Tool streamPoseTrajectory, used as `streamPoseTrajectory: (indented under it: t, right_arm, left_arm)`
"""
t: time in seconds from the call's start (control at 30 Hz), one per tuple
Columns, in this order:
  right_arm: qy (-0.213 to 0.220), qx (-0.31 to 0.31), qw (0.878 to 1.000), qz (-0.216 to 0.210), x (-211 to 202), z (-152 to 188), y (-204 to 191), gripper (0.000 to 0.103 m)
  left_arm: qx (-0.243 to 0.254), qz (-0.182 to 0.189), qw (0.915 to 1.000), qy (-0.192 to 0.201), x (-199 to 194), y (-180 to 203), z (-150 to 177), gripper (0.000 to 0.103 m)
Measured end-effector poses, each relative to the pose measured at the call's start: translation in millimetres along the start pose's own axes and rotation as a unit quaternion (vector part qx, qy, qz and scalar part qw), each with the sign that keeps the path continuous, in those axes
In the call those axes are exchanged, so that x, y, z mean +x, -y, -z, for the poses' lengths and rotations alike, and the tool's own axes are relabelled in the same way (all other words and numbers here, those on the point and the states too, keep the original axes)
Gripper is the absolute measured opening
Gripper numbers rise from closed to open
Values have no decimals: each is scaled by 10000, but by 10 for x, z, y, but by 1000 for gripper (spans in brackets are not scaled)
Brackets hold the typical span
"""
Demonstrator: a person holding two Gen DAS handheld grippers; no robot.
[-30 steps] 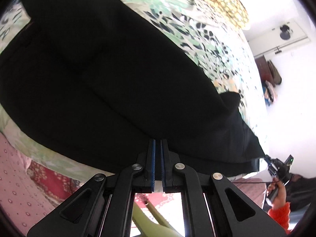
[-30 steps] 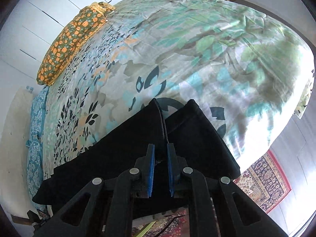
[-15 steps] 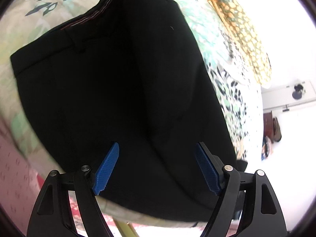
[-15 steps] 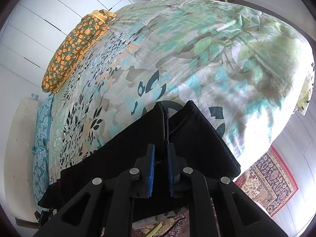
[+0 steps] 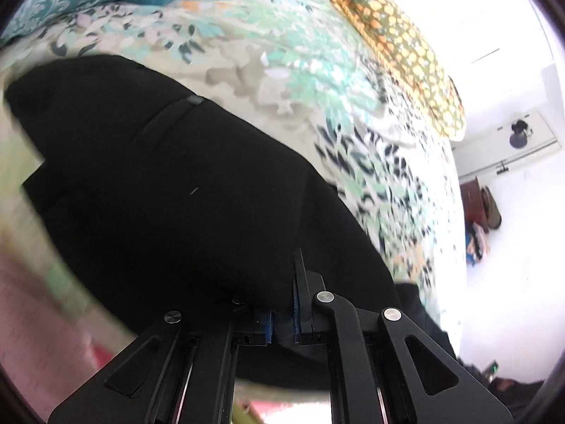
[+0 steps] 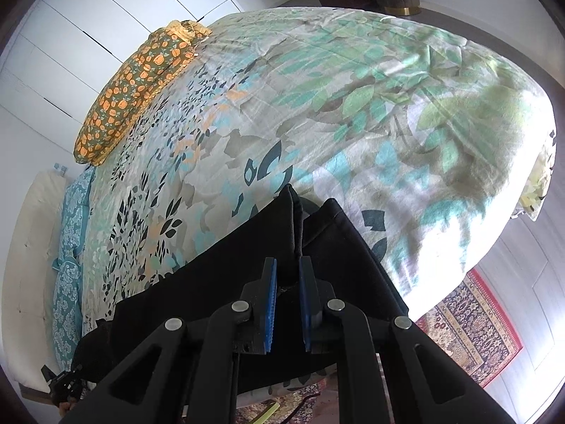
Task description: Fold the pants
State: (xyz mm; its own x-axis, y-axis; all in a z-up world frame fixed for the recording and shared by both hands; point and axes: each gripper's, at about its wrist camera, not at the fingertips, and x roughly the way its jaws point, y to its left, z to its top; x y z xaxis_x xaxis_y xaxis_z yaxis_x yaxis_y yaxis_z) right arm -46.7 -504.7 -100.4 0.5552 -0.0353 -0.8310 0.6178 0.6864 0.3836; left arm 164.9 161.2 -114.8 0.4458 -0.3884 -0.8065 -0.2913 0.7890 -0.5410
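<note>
Black pants (image 5: 183, 212) lie on a bed with a floral cover (image 5: 282, 81). In the left wrist view my left gripper (image 5: 282, 321) is shut on the near edge of the waist end, with black cloth bunched between the blue pads and over the left finger. In the right wrist view the pants' leg ends (image 6: 317, 247) lie near the bed's front edge. My right gripper (image 6: 287, 275) is shut on a pinched ridge of the leg cloth, its blue pads (image 6: 270, 304) close together.
An orange-patterned pillow (image 6: 137, 81) and a teal pillow (image 6: 70, 247) lie at the bed's far side. A patterned rug (image 6: 469, 328) covers the floor at the right. White wardrobe doors (image 6: 88, 17) stand behind the bed.
My left gripper opened wide over the waist half a second ago and has now shut on the pants' near edge. My right gripper has held its grip and lifted slightly.
</note>
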Motion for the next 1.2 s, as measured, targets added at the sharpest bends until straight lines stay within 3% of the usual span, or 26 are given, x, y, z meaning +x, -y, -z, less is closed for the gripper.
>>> streamPoseTrajectory:
  t: [0.13, 0.27, 0.57, 0.8, 1.2]
  right_arm:
    - [-129, 23, 9998, 136, 62, -33, 72, 13]
    - [-311, -26, 9992, 267, 100, -19, 106, 13]
    - [-476, -159, 9978, 435, 21, 26, 146, 12]
    - [-921, -215, 9921, 821, 71, 114, 271, 12]
    - [-1321, -435, 9830, 1196, 147, 162, 360, 12]
  left_arm:
    - [-168, -384, 9976, -553, 68, -206, 262, 6]
    - [-192, -713, 9940, -810, 299, -282, 310, 6]
    - [-133, -717, 9941, -808, 154, -348, 179, 7]
    - [-147, -605, 9940, -902, 138, -363, 264, 7]
    - [270, -978, 9880, -1161, 223, -289, 318, 8]
